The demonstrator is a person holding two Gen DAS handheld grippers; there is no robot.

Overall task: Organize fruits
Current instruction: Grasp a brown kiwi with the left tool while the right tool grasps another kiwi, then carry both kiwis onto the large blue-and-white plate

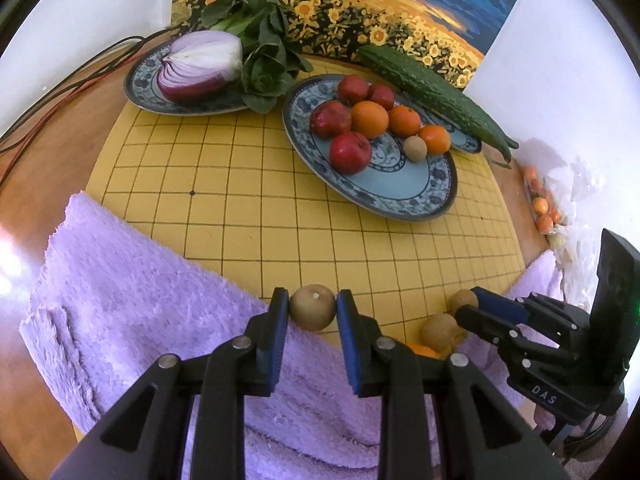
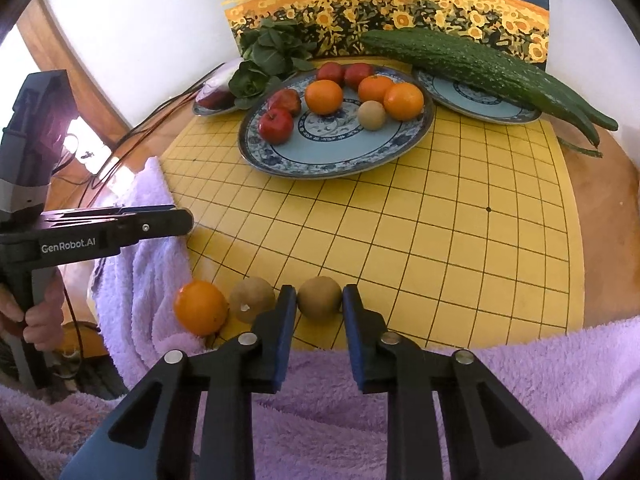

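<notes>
- Left wrist view: left gripper (image 1: 313,308) clenched on a brown fruit (image 1: 312,307), pads pressing both its sides, over the near edge of the yellow board (image 1: 248,208) beside the towel (image 1: 132,280).
- Right wrist view: right gripper (image 2: 319,300) clenched on a second brown fruit (image 2: 319,295), same near edge of the board.
- Done so far, by my reading: the fruit plate (image 2: 320,160) already carries four red apples, three oranges and one brown fruit. Onion (image 1: 200,66) and greens (image 1: 264,60) sit on a separate plate; the cucumber (image 2: 480,64) lies across a third.
- Left to do: the two held fruits, plus one loose brown fruit (image 2: 251,299) and one loose orange (image 2: 200,307) at the board's near edge. Well past halfway, I judge.
- Only the right view shows the loose orange whole, touching the towel and just beside the loose brown fruit; in the left view it is nearly hidden behind the gripper.
- Only the right view shows a hand (image 2: 36,316) on the left gripper's handle.
- Only the left view shows the onion plate in full, and a bag of small orange fruit (image 1: 542,208) by the wall at right.
- From the left view, the right gripper appears side-on, brown fruit at its tip.
</notes>
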